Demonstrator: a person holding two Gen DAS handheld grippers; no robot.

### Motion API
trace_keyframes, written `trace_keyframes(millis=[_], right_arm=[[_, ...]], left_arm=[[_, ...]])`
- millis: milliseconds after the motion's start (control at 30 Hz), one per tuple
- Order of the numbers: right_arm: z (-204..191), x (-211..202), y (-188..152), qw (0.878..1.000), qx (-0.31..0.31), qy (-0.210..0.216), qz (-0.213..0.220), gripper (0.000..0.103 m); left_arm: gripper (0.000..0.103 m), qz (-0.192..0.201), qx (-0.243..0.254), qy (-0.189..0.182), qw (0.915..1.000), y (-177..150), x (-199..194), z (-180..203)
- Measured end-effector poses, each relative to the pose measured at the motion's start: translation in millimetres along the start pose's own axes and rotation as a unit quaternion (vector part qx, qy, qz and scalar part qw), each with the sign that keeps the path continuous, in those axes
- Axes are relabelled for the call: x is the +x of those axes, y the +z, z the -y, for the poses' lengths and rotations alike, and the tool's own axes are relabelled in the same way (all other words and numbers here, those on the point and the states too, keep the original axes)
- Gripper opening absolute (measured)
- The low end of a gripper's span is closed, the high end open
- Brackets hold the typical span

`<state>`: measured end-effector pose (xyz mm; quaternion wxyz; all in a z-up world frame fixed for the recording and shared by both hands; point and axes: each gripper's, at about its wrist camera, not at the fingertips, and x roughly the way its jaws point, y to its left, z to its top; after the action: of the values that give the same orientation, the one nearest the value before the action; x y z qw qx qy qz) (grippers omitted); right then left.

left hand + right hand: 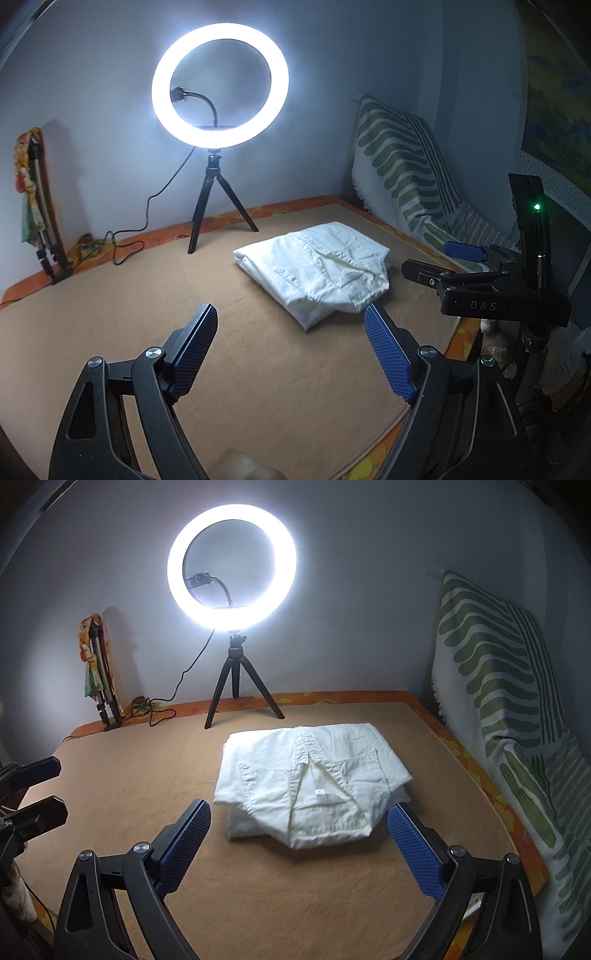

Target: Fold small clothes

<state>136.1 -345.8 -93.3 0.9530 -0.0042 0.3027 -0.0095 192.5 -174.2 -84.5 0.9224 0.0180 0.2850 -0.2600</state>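
A white shirt (317, 269) lies folded into a compact bundle on the tan blanket (184, 295), collar side up; it also shows in the right wrist view (310, 782). My left gripper (291, 317) is open and empty, hovering above the blanket to the near left of the shirt. My right gripper (299, 812) is open and empty, just in front of the shirt's near edge, with a finger on either side. The right gripper also shows at the right of the left wrist view (432, 260). The left gripper shows at the left edge of the right wrist view (44, 786).
A lit ring light on a black tripod (219, 85) stands at the back of the bed, its cable (147, 221) trailing left. A folded tripod with a colourful scarf (35, 199) leans on the wall at left. A green-striped blanket (498, 686) is draped at right.
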Motion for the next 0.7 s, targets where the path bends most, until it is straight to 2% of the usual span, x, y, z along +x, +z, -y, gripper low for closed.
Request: trace_keyframes(millis=[133, 300, 433, 700], right_arm=[[-9, -10, -13, 1.0, -0.01, -0.008, 0.009, 0.099], [-9, -4, -23, 1.0, 0.0, -0.008, 0.004, 0.1], [-9, 1, -29, 1.0, -0.002, -0.017, 0.002, 0.1], [-7, 6, -36, 1.0, 0.006, -0.02, -0.009, 0.1]], left_arm=[[0.085, -0.009, -0.002, -0.003, 1.0, -16, -9, 2], [0.087, -0.031, -0.018, 0.016, 0.9992, -28, -4, -1], [0.102, -0.042, -0.013, 0.034, 0.9984, -35, 0, 0], [0.103, -0.046, -0.005, 0.051, 0.9976, -44, 1, -1]])
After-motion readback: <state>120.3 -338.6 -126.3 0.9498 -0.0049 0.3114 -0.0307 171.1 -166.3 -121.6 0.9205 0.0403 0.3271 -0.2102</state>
